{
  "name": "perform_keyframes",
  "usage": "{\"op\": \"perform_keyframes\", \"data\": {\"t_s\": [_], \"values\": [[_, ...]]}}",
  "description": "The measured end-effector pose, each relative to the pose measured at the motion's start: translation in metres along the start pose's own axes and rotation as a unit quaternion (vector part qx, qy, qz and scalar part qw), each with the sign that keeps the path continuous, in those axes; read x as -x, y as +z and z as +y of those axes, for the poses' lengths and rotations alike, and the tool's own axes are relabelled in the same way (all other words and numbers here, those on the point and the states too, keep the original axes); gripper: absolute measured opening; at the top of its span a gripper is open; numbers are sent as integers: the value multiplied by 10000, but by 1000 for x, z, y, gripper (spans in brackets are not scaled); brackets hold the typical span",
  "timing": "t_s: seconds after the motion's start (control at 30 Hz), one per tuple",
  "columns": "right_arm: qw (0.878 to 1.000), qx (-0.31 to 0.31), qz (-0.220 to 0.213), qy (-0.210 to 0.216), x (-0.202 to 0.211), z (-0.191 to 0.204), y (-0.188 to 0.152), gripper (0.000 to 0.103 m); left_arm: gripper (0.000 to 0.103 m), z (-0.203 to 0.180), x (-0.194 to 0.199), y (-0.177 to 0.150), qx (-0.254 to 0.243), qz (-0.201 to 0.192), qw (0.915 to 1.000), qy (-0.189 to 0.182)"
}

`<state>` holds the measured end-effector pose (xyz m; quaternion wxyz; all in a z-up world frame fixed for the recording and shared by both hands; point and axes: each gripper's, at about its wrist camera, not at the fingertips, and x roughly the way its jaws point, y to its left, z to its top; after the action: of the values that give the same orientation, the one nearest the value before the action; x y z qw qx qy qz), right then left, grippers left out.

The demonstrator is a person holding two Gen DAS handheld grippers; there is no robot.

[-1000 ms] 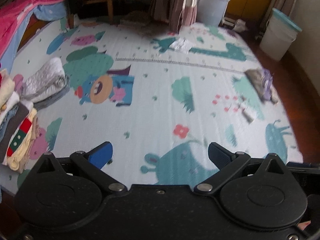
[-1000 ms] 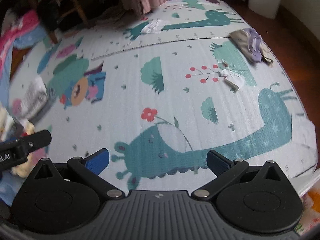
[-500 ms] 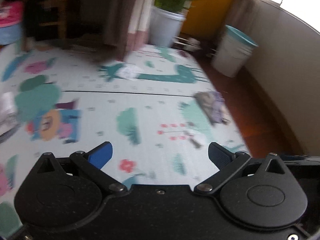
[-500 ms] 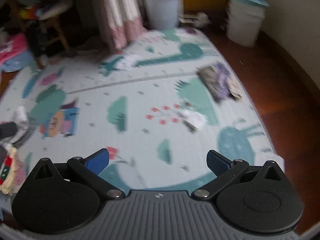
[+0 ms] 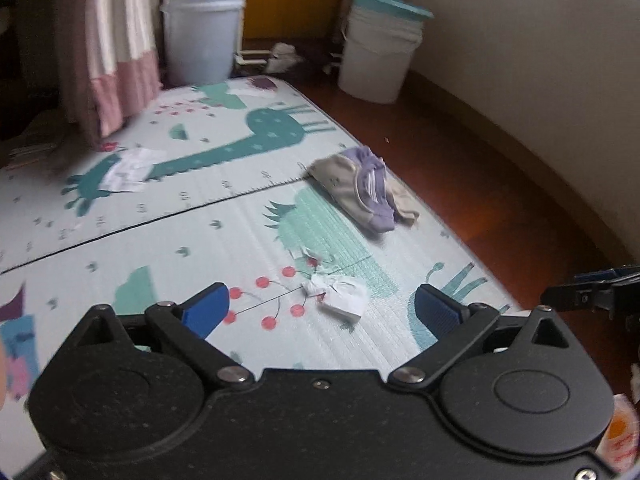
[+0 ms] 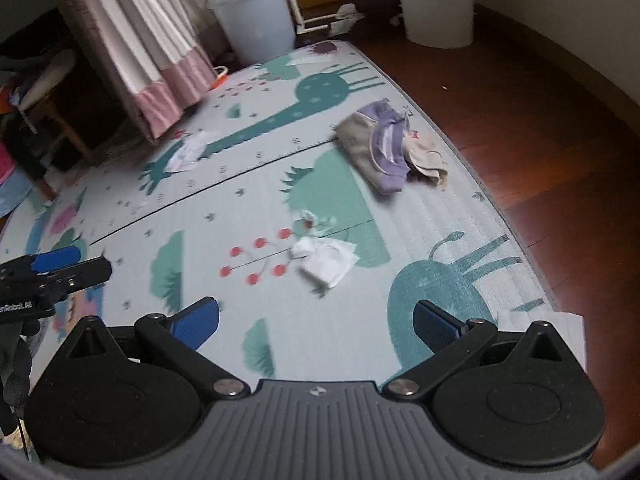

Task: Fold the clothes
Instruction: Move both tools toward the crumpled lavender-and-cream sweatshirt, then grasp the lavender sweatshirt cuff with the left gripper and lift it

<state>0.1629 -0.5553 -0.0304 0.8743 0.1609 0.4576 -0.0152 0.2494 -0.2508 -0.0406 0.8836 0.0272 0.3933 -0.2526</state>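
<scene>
Step in hand: reaching for the next garment to fold, as I judge it; nothing is gripped yet.
Left tool (image 5: 320, 308): fingers wide apart, empty, above the play mat (image 5: 224, 240) near its front edge.
Right tool (image 6: 316, 320): fingers wide apart, empty, likewise over the mat's front part.
Task's thing: a crumpled beige and purple garment heap (image 5: 362, 190) lies by the mat's right edge, close to the wooden floor (image 5: 500, 184), well apart from both tools.
Doing it well: I would bring both tools in low over the heap, take one layer only at two separated edge points, lift and shake it flat toward the mat's middle before any fold; pinching the whole bundle risks dragging two pieces together.
Smaller piece: a small white cloth (image 5: 340, 296) lies near the front edge, just ahead of the left tool; whether it is clothing I cannot tell.
Count: one garment heap (pieces inside uncertain), two white scraps including the far white scrap (image 5: 128, 170), two white buckets (image 5: 378, 46), one curtain (image 5: 108, 44).
</scene>
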Motion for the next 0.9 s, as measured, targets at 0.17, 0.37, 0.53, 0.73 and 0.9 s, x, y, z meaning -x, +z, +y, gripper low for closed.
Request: {"op": "perform_keyframes", "data": {"t_s": [0.17, 0.37, 0.53, 0.73, 0.9], "values": [[9968, -760, -211, -149, -83, -38, -20, 103, 99, -9, -89, 0, -724, -46, 9971, -212], [9949, -931, 167, -342, -144, -76, -51, 103, 86, -22, -227, 1, -1178, -185, 9906, -665], [9917, -1178, -44, -520, -132, -110, -53, 103, 84, -41, -286, -2, -894, -235, 9918, -880], [9917, -1204, -236, -393, -128, -119, -61, 103, 84, -102, -345, 13, -1887, -316, 9793, -661], [9866, -1543, -360, -402, -116, -136, -59, 103, 67, -133, -389, 27, -2497, -199, 9680, -108]]}}
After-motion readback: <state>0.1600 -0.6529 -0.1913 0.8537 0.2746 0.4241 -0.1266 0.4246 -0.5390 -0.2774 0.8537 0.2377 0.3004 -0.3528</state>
